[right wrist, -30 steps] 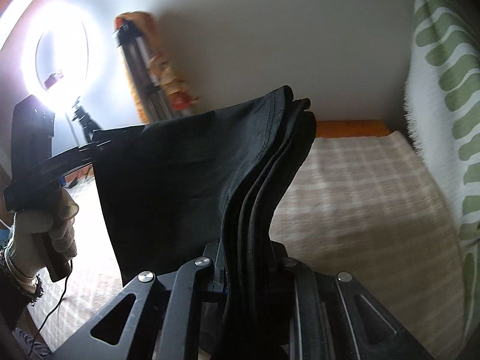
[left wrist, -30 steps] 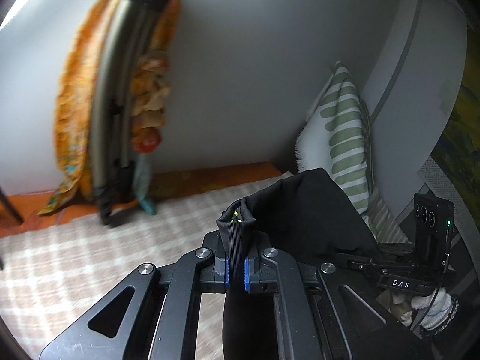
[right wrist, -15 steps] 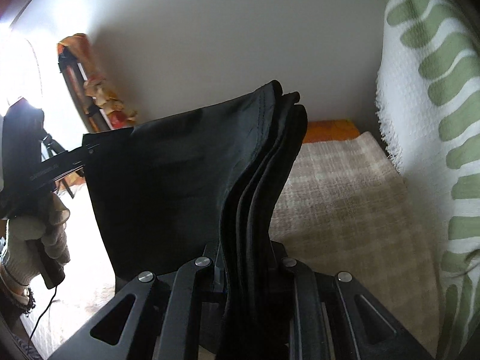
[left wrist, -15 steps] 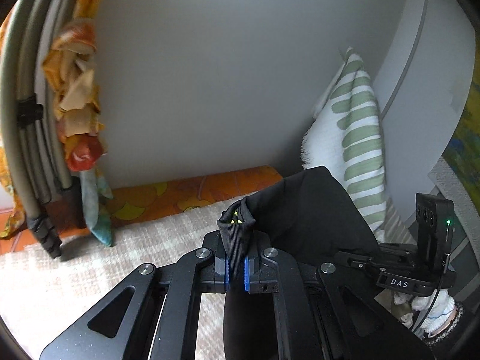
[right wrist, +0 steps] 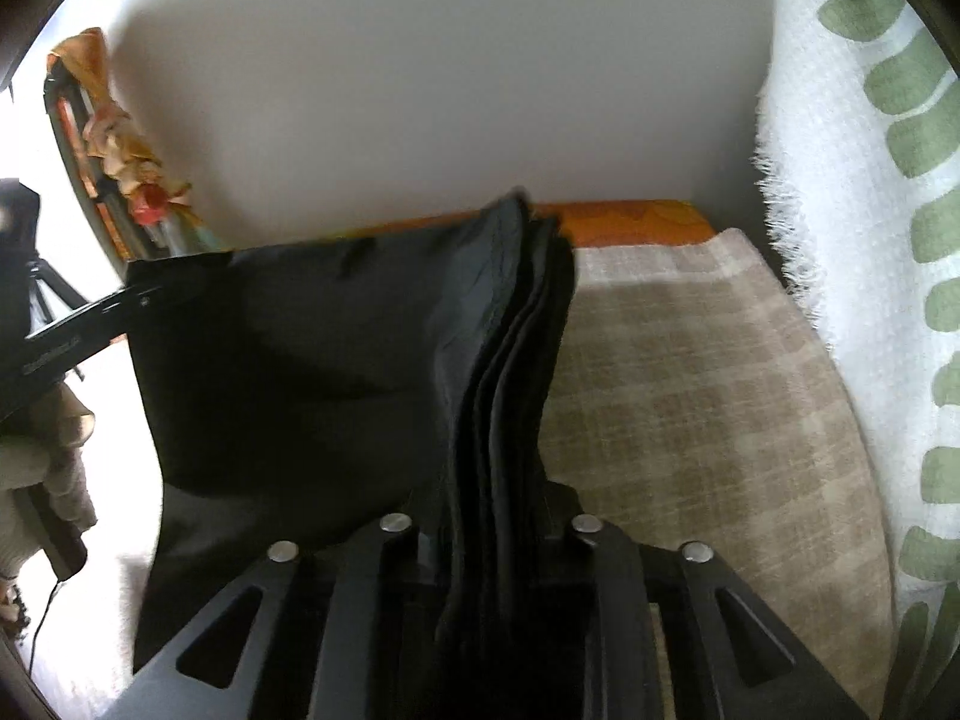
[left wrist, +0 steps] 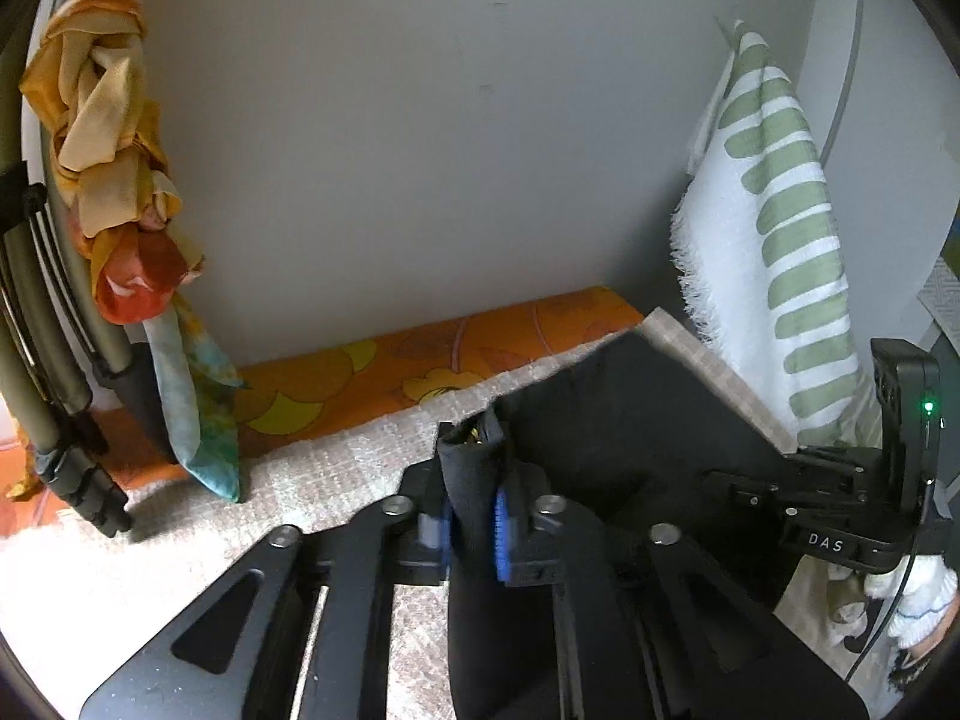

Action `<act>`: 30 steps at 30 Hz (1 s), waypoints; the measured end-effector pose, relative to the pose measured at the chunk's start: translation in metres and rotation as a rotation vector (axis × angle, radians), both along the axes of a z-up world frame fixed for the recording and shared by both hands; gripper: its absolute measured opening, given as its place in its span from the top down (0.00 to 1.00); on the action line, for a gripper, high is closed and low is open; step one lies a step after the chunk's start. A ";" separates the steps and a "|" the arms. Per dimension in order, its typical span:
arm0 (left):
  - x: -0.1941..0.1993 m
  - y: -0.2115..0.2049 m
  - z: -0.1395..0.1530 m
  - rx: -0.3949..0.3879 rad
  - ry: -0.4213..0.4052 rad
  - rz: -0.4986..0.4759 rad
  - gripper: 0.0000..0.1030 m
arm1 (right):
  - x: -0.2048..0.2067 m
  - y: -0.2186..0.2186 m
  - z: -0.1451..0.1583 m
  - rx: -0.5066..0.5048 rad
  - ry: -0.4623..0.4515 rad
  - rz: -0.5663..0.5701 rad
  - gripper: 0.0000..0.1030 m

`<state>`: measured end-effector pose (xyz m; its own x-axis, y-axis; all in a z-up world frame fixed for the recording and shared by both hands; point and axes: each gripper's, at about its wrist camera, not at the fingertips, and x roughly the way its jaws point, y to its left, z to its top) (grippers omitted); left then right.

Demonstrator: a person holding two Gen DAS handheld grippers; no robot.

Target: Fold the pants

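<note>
Above the checked bedcover, my left gripper clamps the black pants; from the right wrist, my right gripper pinches their stacked layers, so I judge we're mid-fold, lowering next.

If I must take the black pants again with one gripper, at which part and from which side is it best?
Probably the stacked edges of the pants, where several layers lie flush like pages, as the right gripper holds them now. Come from the open edge side, fingers straddling all layers; the flat panel toward the left gripper offers no ridge to pinch.
</note>
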<state>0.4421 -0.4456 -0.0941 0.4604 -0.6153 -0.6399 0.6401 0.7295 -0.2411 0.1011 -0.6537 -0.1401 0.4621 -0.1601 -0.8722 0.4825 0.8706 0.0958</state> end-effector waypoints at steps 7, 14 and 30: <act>-0.006 -0.004 0.003 0.035 -0.017 -0.005 0.65 | -0.013 -0.005 0.010 -0.041 -0.003 -0.045 0.64; -0.019 0.002 0.009 0.027 -0.009 -0.004 0.50 | -0.024 -0.005 0.024 -0.064 -0.022 -0.081 0.49; -0.077 0.055 0.047 -0.003 -0.031 0.001 0.29 | -0.056 0.051 0.080 -0.087 -0.088 -0.079 0.14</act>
<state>0.3652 -0.3904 -0.0474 0.4806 -0.6165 -0.6236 0.6462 0.7297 -0.2235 0.0455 -0.6026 -0.0606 0.5192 -0.2719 -0.8102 0.5428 0.8372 0.0670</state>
